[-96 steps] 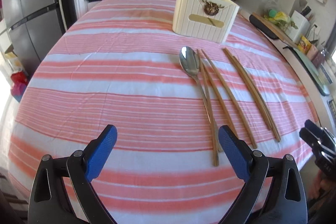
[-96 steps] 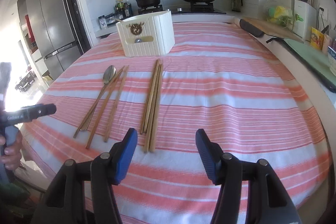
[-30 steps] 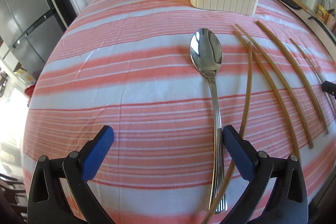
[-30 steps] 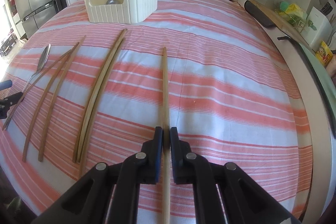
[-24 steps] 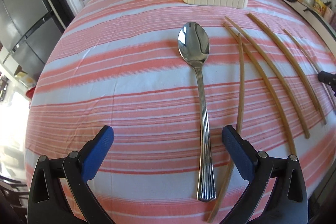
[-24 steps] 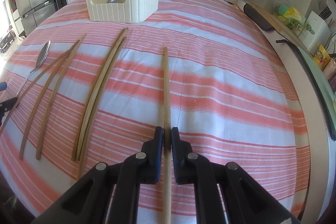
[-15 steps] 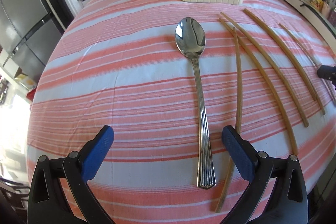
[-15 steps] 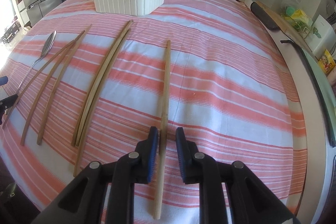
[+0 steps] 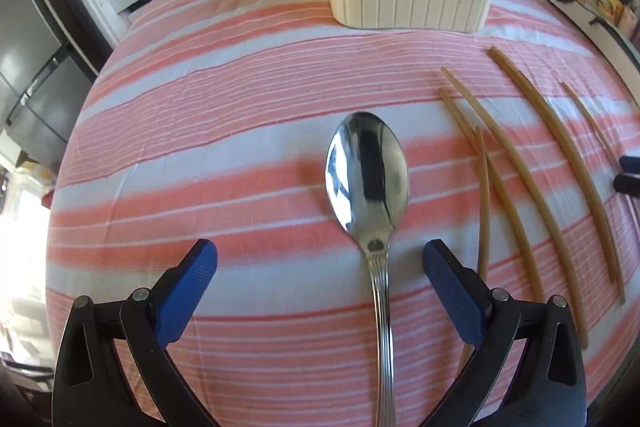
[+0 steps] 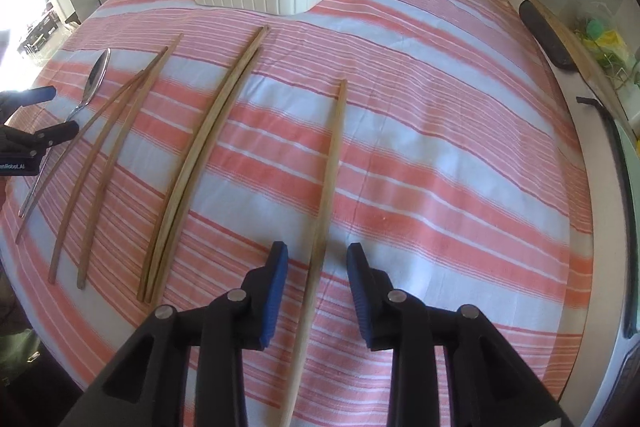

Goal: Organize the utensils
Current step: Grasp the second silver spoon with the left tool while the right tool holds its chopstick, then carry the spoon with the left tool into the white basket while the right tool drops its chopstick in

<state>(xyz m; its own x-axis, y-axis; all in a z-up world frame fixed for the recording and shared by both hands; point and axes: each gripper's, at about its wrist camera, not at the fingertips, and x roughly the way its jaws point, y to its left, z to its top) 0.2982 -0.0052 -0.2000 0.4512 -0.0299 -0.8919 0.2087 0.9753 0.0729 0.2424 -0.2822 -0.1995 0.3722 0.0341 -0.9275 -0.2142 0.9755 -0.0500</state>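
Between parted left hand-held gripper (image 9: 320, 267): spoon (image 9: 370, 195) | parted right hand-held gripper (image 10: 317, 267) straddles chopstick (image 10: 330, 179)

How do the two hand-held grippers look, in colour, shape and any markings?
Both look alike. The left hand-held gripper and the right hand-held gripper have glossy black plastic arms with triangular cut-outs and silver round rivets at the joints. Each finger ends in a blue textured pad. In the right wrist view, the left one's body carries small white lettering, cut off at the frame edge. No cables or sleeves show.

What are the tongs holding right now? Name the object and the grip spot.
Nothing. Left tongs open around the spoon; right tongs open astride a chopstick lying on the cloth.
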